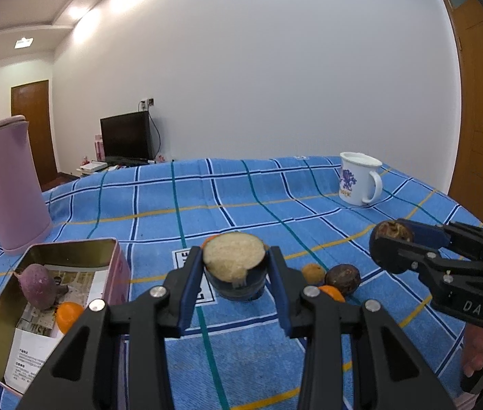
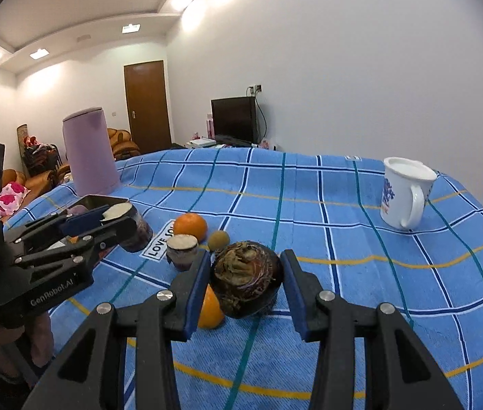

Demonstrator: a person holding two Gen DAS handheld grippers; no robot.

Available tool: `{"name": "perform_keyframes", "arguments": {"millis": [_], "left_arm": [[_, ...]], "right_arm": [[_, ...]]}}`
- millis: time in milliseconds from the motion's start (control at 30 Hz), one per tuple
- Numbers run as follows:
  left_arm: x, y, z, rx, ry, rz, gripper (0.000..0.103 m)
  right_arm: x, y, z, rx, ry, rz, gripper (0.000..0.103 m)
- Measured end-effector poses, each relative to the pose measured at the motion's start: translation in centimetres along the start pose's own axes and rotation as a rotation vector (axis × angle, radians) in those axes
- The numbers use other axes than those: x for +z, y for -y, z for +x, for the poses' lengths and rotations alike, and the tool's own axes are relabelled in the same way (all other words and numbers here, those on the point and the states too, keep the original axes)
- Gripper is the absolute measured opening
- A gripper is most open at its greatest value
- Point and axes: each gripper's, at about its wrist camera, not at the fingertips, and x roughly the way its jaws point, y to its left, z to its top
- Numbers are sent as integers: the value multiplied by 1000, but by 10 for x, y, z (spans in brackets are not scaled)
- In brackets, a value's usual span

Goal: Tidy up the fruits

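Fruit is split between both tools above a blue checked cloth (image 1: 241, 184). Clenched between the pads of the left gripper (image 1: 236, 270) is a cut piece (image 1: 234, 261) with dark purple skin and a pale, grainy cut face turned upward; in the right wrist view it hangs over the cloth, close to the open tin (image 1: 70, 249). The right gripper (image 2: 246, 280) grasps a dark brown round fruit (image 2: 246, 273) with a dry, fibrous, crumpled top, held clear of the cloth. Inside the tin, which is gold-lined with pink outer walls, lie a purple sweet potato (image 1: 38, 285) and an orange (image 1: 67, 314) on printed paper. On the cloth between the two tools sit a whole orange (image 2: 190, 227), a small tan round fruit (image 2: 218, 240), a second short cut piece (image 2: 182, 247) with purple skin and a pale top, and another orange (image 2: 211, 309) partly hidden behind the right gripper's left finger; the left wrist view also shows a dark round fruit (image 1: 342, 277) beside them. A pink kettle (image 1: 9, 184) stands behind the tin, and a white mug (image 1: 359, 179) with a purple print stands well apart at the far right. A cloth label reads "LOVE SO", the rest covered. The left tool's body reads "GenRobot.AI"; the right tool's shows "DAS".
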Motion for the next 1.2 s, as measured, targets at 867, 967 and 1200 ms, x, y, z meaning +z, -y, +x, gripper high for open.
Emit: {"name": "perform_keyframes", "arguments": {"millis": [867,967,1200], "left_arm": [[4,-11,-17,68,61,-4,40],[5,-17,-21,75,63,-14,40],[2,-37,-26,106,45,-45,40]], "right_arm": [[11,-27,7,50,55,-47,44],[13,-33,10,60,54,-54,44],[21,-54,18,99,56,-78,44]]}}
